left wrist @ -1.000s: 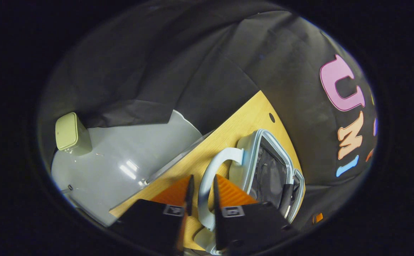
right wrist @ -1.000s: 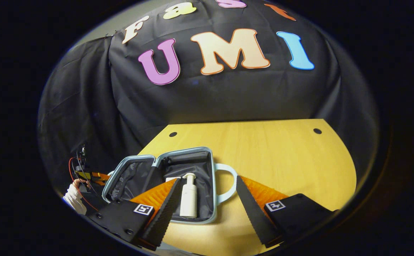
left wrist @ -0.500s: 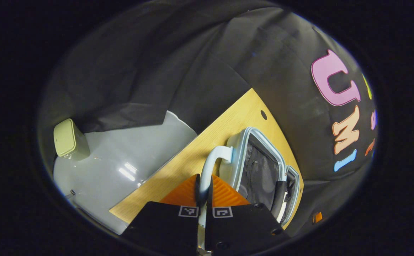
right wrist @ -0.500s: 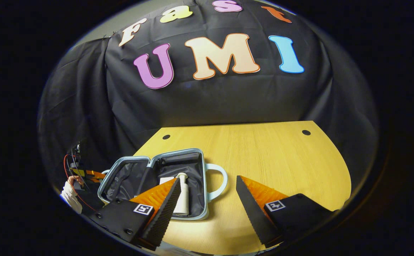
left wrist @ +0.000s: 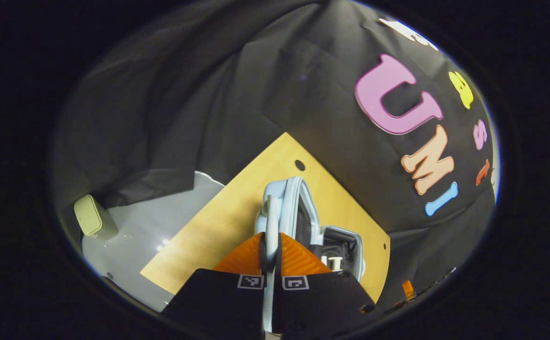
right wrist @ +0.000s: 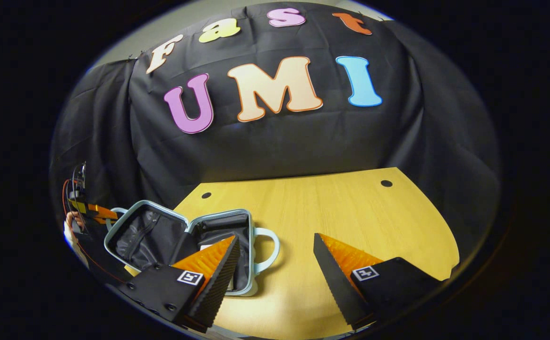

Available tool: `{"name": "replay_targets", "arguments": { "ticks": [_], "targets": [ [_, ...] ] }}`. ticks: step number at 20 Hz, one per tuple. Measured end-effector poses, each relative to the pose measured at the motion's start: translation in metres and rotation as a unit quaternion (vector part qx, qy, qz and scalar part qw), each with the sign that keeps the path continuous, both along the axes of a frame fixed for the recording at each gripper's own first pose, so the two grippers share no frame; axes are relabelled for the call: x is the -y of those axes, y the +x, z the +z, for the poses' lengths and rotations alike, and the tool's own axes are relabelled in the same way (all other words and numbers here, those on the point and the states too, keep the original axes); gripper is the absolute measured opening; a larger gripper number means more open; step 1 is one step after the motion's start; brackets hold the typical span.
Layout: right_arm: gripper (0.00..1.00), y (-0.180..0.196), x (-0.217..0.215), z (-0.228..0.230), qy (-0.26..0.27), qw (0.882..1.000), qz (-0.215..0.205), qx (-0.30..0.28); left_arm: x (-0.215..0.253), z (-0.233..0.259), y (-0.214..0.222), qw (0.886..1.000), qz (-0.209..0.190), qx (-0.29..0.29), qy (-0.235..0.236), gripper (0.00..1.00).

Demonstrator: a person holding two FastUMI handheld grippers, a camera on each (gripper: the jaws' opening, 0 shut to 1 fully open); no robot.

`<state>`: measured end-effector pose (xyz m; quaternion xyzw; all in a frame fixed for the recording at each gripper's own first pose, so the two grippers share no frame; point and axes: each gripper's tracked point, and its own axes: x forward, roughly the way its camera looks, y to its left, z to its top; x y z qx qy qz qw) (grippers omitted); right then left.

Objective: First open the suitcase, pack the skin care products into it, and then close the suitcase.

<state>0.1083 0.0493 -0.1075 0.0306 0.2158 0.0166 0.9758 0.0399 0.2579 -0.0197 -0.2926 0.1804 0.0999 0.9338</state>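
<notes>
Suitcase [right wrist: 180,245] sits open on the wooden table [right wrist: 350,212], lid half [left wrist: 287,208] tilted up partway; inside the base I see a white pump bottle [left wrist: 334,262], partly hidden. Case is pale blue w/ black lining, handle on each half. My left gripper [left wrist: 270,248] is clamped on the lid's handle [left wrist: 271,222]. My right gripper [right wrist: 275,264] hangs w/ fingers spread, nothing in it, just right of the case near its other handle [right wrist: 269,250].

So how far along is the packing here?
Done: the suitcase is open and a pump bottle lies inside. In hand: the left gripper is shut on the lid's handle, with the lid tilted up off the table. The right gripper hangs open and empty. Left: fold the lid down until the case is closed.
</notes>
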Motion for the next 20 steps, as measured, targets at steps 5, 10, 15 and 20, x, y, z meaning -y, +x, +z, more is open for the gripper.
{"name": "replay_targets", "arguments": {
  "ticks": [5,10,15,20],
  "targets": [
    [0.98,0.002,0.039,0.006,0.01,1.0,-0.001,0.009,0.083,0.052,0.01,0.998,-0.04,0.013,0.051,0.0],
    [0.98,0.004,0.093,0.006,-0.023,0.999,0.024,0.005,0.187,0.073,0.029,0.994,-0.069,0.028,0.075,0.0],
    [0.98,0.008,0.127,0.008,-0.027,0.998,0.057,0.005,0.281,0.062,0.068,0.992,-0.086,0.033,0.084,0.0],
    [0.98,0.012,0.147,0.003,-0.021,0.997,0.079,-0.003,0.358,0.012,0.109,0.989,-0.107,-0.001,0.102,0.0]
  ]
}}
